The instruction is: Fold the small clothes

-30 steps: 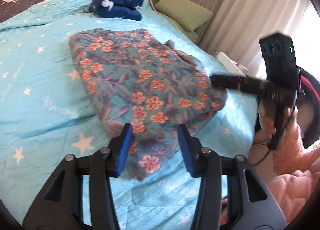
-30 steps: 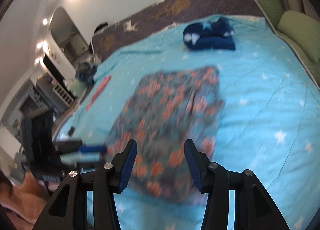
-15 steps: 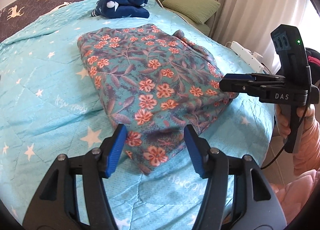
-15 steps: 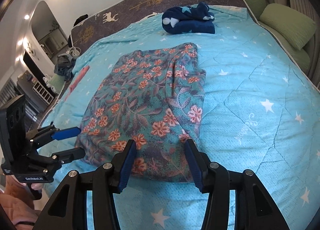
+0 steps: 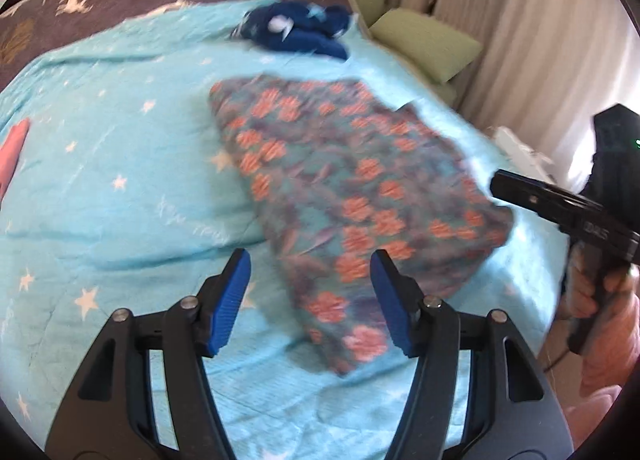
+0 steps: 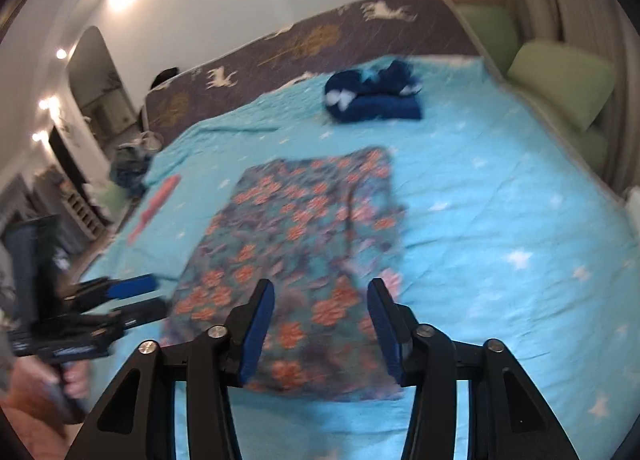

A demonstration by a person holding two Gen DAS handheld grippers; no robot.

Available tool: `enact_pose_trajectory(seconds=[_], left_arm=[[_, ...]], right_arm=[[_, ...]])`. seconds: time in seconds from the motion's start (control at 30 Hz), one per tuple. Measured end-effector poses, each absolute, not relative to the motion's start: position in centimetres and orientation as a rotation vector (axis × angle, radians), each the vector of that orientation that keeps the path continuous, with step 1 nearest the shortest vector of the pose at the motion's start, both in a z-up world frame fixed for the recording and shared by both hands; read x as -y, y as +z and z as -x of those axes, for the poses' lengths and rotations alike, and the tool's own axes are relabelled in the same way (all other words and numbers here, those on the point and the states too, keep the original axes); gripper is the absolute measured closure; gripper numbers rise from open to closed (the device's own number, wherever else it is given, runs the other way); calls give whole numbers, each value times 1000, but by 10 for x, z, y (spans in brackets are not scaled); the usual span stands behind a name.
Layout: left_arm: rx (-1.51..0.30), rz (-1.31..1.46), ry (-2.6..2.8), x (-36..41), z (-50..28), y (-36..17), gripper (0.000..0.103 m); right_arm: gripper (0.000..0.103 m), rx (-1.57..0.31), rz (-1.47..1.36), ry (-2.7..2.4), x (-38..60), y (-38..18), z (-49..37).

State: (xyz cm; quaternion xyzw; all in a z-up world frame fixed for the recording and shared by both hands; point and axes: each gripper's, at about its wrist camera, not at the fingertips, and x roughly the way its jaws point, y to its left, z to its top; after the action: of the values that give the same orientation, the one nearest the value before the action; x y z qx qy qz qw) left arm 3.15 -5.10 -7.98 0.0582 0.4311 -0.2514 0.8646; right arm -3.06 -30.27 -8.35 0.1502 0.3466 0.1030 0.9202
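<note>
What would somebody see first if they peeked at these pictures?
Probably the flowery folded cloth, teal with orange blossoms, lying in the middle of the starry blue bedspread. Behind it, near the headboard, sits a dark blue bundle. Both grippers, left and right, hover over the cloth's near edge, jaws open.

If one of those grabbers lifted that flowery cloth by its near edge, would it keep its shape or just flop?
The floral garment would probably flop: it lies soft and wrinkled on the blue star bedspread, following its bumps. It looks thin and folded in layers, so a one-edge pinch might let the layers slide open. Likely light, too. Both the left gripper and right gripper are open.
</note>
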Motion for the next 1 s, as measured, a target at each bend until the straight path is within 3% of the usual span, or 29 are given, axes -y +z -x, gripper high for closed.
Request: enact_pose_trajectory(seconds=[0.13,1.0], left_arm=[[-963,-118,-539,47,-31,-103,34],[-925,-60,-543,40,-42,-77,34]], right_arm=[[65,-841,-227,157,294,-112,21],[60,-805,-192,119,294,-98,25]])
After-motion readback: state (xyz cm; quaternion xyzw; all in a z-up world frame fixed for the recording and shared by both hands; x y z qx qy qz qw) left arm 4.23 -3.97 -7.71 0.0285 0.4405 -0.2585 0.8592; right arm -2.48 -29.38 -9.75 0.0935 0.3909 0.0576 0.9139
